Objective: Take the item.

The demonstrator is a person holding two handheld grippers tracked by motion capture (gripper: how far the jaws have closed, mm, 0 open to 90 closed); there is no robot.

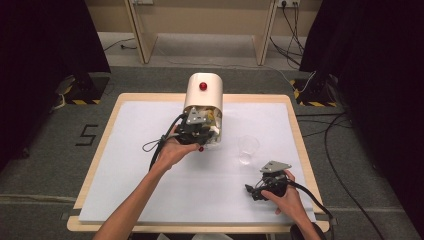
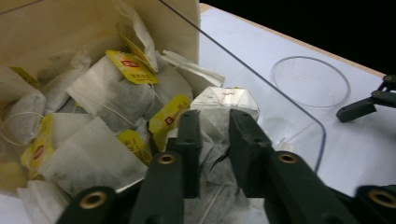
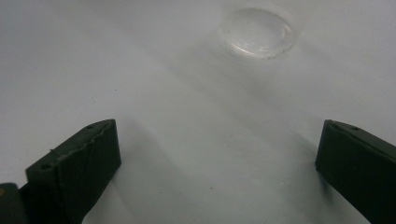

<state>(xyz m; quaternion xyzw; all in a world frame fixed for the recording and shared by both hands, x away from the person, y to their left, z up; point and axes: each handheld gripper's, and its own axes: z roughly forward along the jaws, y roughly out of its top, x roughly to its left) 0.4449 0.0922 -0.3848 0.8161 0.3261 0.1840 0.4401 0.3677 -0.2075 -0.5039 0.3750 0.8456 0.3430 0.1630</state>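
Left gripper [image 2: 212, 135] is inside the cream box [image 1: 203, 90], jaws pinched on a tea bag [image 2: 224, 100], more bags heaped around it. Clear cup [image 1: 248, 146] sits between. Right gripper [image 3: 217, 161] gapes wide, nothing held, cup just ahead.

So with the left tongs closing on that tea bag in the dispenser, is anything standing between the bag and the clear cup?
Only the dispenser's clear front panel: the pinched tea bag sits behind and below its rim, so it must lift over that edge. Beyond it, the white mat to the plastic cup looks bare. The right tongs rest off to the side, open.
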